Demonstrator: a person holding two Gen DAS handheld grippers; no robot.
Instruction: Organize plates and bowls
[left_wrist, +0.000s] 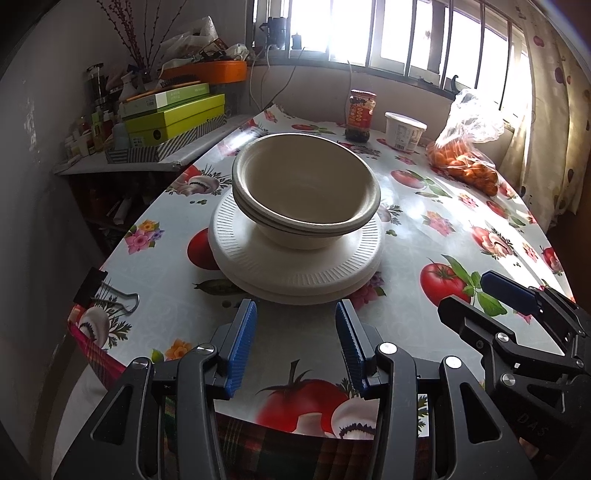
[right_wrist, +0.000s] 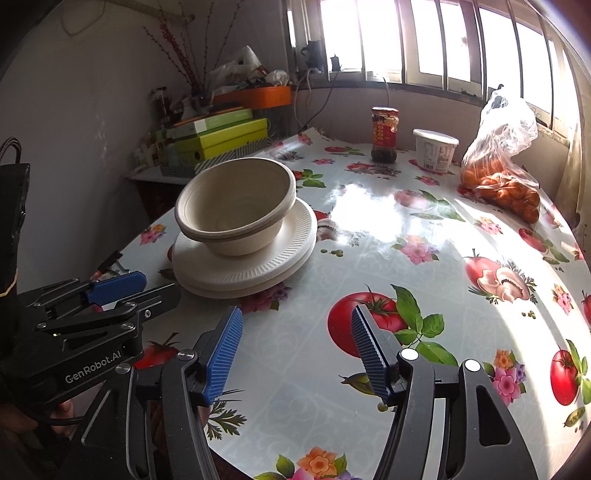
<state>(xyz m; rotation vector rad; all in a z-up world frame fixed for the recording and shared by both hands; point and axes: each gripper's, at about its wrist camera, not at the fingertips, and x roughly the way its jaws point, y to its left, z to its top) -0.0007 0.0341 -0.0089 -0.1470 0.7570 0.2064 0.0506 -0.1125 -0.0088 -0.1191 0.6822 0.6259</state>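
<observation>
1. Two nested beige bowls (left_wrist: 306, 184) sit on a stack of white ribbed plates (left_wrist: 295, 266) near the left edge of the bench (left_wrist: 424, 314), covered in a tomato-and-flower print cloth.
2. The left tool (left_wrist: 293, 332) hangs just short of the plates, released, nothing between its blue pads.
3. The right tool (right_wrist: 295, 350) stands beside it, jaws apart and empty.
4. A sauce jar (left_wrist: 361, 116), white tub (left_wrist: 404, 131) and bag of oranges (left_wrist: 467, 162) line the far side.

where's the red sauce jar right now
The red sauce jar stands at the table's far edge below the window, just left of the white tub, well behind the stacked bowls.
</observation>
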